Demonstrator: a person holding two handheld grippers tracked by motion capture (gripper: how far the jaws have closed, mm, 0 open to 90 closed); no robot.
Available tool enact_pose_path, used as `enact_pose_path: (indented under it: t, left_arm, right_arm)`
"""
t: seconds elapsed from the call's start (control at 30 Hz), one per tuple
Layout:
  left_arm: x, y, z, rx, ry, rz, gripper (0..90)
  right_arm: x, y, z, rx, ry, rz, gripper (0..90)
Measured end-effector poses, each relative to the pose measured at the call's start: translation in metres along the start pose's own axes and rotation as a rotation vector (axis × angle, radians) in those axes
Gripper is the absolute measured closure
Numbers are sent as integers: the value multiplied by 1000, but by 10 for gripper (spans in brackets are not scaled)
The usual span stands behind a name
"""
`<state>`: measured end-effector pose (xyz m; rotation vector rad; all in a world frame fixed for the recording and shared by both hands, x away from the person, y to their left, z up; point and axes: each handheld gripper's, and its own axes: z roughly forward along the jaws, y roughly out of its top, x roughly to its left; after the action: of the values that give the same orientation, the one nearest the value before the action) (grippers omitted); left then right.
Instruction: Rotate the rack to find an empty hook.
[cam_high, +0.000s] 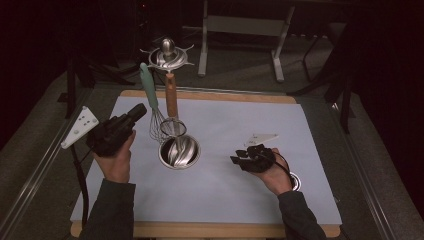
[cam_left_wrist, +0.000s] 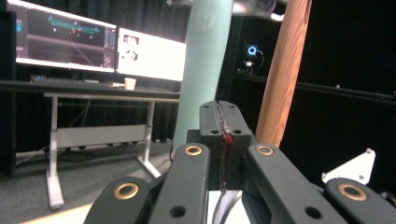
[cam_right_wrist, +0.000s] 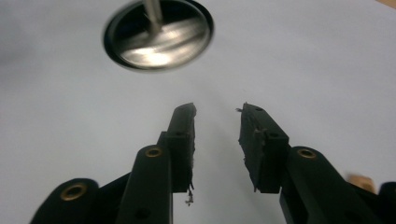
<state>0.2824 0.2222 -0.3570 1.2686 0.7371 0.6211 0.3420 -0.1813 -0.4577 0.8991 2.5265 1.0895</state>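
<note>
Left gripper (cam_high: 136, 111): left of centre in the high view, held in the left hand (cam_high: 116, 159), tips aimed toward the whisk handle; jaws pressed together with nothing between them, seen closed at bottom centre of the left gripper view (cam_left_wrist: 223, 122).
Right gripper (cam_high: 239, 159): lower right of centre in the high view, held in the right hand (cam_high: 276, 175), tips pointing left toward the cup; jaws apart with bare mat between them in the right gripper view (cam_right_wrist: 215, 122).
Round shiny steel cup (cam_high: 179, 151): centre of the high view, standing on the mat, between the two grippers; upper left of the right gripper view (cam_right_wrist: 159, 35), blurred.
Wire whisk with mint-green handle (cam_high: 149, 90): leaning in the cup, handle slanting to the upper left; pale green column at top centre of the left gripper view (cam_left_wrist: 204, 65), just beyond the closed tips.
Utensil with brown wooden handle (cam_high: 171, 97): also standing in the cup, just right of the whisk handle; slanted brown bar right of centre in the left gripper view (cam_left_wrist: 285, 70).
Pale blue mat (cam_high: 225, 195): covering the wooden tabletop, across the middle and lower part of the high view.
Silver star-rimmed metal ornament (cam_high: 167, 54): top centre of the high view, beyond the table's far edge.
Lit monitors (cam_left_wrist: 93, 44): upper left of the left gripper view, on a desk.
</note>
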Motion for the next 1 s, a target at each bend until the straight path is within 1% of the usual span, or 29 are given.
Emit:
enact_pose_path:
  t: [0.07, 0.1, 0.13, 0.27, 0.33, 0.37, 0.4, 0.43, 0.5, 0.53, 0.63, 0.7, 0.87, 1.0]
  left_arm:
    - [-1, 8, 5, -15, -3, 8, 900]
    - [-1, 8, 5, -15, -3, 8, 900]
    - [-2, 13, 7, -34, -6, 6, 900]
    - [-3, 24, 11, -68, -17, 4, 900]
    - [-4, 29, 12, -89, -19, 3, 900]
    - [-4, 29, 12, -89, -19, 3, 900]
    - [-5, 35, 14, -107, -18, 5, 900]
    - [-5, 38, 14, -114, -20, 4, 900]
    - [-6, 43, 15, -128, -25, 0, 900]
    - [-7, 45, 16, -132, -26, 0, 900]
    - [-8, 54, 17, -142, -20, 20, 900]
    - [-7, 59, 18, -149, -11, 22, 900]
    - [-5, 64, 22, -132, 5, 33, 899]
    - [0, 66, 23, -130, 9, 12, 895]
  right_arm:
    - [0, -2, -1, 9, -13, -2, 642]
    - [0, -2, -1, 9, -13, -2, 642]
    - [-2, -5, -4, 0, -12, 18, 630]
    - [-4, -12, -6, -16, -8, 51, 608]
    - [-3, -18, -6, -20, 3, 68, 606]
    - [-3, -18, -6, -20, 3, 68, 606]
    - [-3, -24, -6, -22, 15, 76, 607]
    - [-2, -26, -6, -21, 16, 81, 605]
    - [-3, -30, -6, -19, 3, 82, 595]
    - [-5, -33, -6, -19, -4, 89, 591]
    - [-8, -39, -7, -23, 0, 116, 584]
    - [-10, -42, -7, -24, -2, 120, 580]
    - [-12, -48, -6, -20, -8, 136, 571]
    - [-13, -51, -5, -18, -4, 142, 568]
